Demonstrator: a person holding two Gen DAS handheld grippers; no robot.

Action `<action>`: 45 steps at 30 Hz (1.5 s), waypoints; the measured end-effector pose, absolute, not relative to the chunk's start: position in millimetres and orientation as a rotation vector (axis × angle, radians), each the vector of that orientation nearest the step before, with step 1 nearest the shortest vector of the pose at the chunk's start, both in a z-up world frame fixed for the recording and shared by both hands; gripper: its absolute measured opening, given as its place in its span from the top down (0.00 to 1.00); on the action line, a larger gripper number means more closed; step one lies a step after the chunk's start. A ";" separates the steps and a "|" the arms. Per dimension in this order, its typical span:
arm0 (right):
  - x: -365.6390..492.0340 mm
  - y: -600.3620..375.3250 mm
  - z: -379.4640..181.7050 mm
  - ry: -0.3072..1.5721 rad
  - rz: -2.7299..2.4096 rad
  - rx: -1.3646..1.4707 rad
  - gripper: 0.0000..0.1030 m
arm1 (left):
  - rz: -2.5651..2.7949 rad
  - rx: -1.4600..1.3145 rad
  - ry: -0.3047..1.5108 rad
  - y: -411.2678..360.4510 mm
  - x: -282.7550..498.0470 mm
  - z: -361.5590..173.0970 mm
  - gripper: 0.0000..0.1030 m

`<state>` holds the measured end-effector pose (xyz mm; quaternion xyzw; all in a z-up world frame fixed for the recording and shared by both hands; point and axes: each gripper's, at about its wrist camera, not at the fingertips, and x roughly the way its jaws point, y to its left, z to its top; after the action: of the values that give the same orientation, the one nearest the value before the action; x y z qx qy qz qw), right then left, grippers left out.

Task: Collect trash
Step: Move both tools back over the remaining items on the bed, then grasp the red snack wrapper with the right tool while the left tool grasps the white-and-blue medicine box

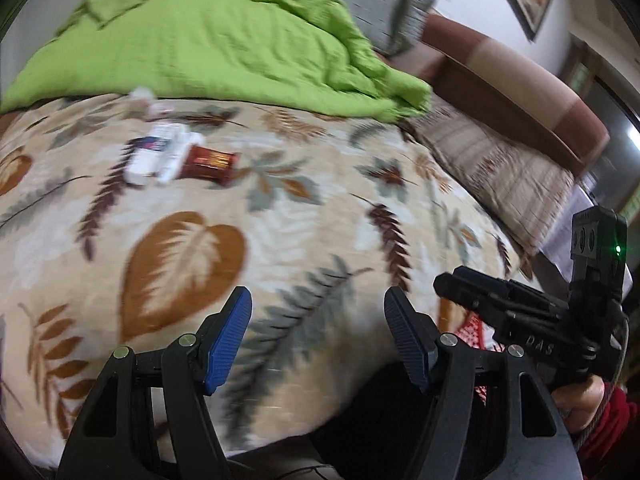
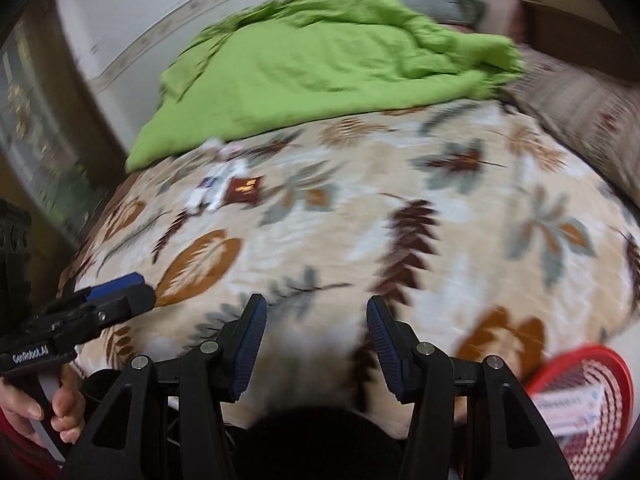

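Note:
Several pieces of trash lie on a leaf-patterned blanket: a dark red shiny wrapper, white packets beside it, and a crumpled pale scrap by the green cover. They also show in the right wrist view, the red wrapper and white packets far off to the left. My left gripper is open and empty, well short of the trash. My right gripper is open and empty too. A red mesh basket at the lower right holds a white packet.
A crumpled green cover lies at the back of the bed. A striped pillow and brown headboard are at the right. A grey pillow lies behind the cover. A wall borders the bed's far left.

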<state>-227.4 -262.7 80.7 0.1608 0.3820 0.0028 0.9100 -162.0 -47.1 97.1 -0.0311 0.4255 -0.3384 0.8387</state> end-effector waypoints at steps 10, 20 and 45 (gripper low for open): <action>-143.2 -213.7 92.4 0.821 0.177 0.139 0.45 | -0.566 -0.148 0.897 8.5 -123.1 88.4 0.34; -31.4 -177.0 82.3 0.860 0.297 -0.046 0.43 | -0.479 -0.185 0.906 47.7 -89.6 71.8 0.34; 25.8 -193.2 32.8 0.942 0.211 0.015 0.70 | -0.491 -0.118 0.920 25.6 21.2 66.2 0.34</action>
<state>25.8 -193.2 32.8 0.0072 0.4529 0.1017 0.8857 21.2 25.6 66.2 -0.0562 0.4393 -0.2343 0.8654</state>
